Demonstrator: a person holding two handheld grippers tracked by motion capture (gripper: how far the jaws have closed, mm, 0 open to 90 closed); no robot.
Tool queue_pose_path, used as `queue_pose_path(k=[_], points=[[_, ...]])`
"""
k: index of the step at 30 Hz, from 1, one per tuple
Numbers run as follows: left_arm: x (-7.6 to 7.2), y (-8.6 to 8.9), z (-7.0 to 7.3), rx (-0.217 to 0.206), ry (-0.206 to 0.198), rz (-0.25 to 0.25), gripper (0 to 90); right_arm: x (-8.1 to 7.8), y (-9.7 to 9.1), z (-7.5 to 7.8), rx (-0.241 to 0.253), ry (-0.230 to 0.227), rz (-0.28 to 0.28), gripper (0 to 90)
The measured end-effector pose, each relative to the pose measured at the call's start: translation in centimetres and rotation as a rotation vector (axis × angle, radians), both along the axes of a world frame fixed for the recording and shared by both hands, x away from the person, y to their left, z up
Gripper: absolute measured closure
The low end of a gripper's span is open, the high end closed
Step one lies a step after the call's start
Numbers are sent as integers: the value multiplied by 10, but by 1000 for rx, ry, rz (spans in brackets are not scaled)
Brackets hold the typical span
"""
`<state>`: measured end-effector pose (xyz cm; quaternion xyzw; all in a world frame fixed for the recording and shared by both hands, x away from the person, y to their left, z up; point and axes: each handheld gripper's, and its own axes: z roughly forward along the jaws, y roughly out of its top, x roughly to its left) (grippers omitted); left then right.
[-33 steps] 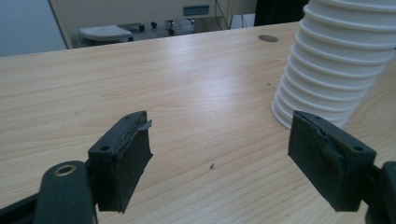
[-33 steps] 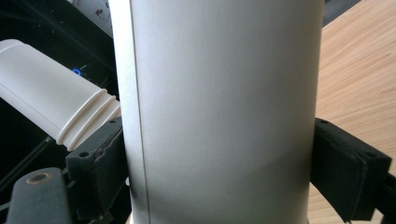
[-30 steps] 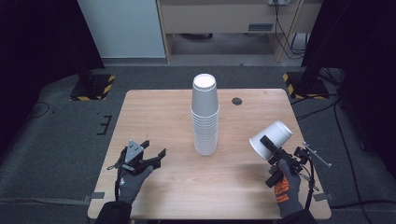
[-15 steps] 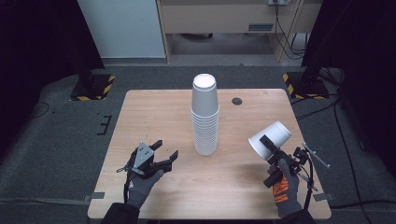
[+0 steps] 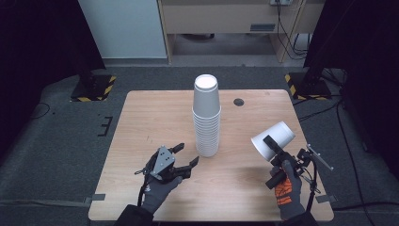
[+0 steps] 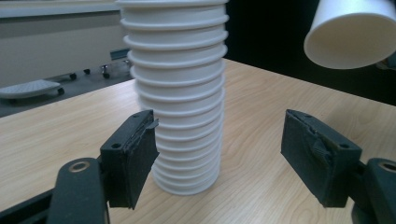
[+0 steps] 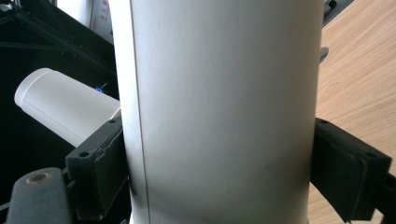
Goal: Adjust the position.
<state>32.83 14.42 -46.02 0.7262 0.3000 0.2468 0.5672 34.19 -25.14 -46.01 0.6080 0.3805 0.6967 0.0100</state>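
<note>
High view: inverted paper cup stack (image 5: 206, 117) mid-table; left gripper (image 5: 181, 160) open beside its base. Left gripper view: ribbed rims, probably light, crushable; grasp low. Right gripper view: right gripper (image 7: 219, 177) clamps a single cup (image 7: 219, 102).

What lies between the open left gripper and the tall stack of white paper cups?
Bare wooden table, seen in the high view, separates left gripper and stack.

Wooden table with a cup stack

The light wooden table (image 5: 141, 117) carries a tall stack of white cups (image 5: 206, 117) standing upright near its middle; a small dark round disc (image 5: 239, 101) lies on the tabletop behind the stack, toward the right.
</note>
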Motion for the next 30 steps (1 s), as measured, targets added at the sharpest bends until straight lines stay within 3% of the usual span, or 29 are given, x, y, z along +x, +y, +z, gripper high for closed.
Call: queue_pose_path(k=[13, 30], points=[[3, -43, 2, -10, -20, -79, 306, -1, -1, 3, 6, -7, 4, 140], [9, -70, 5, -40, -22, -134, 343, -3, 4, 6, -1, -15, 14, 140]])
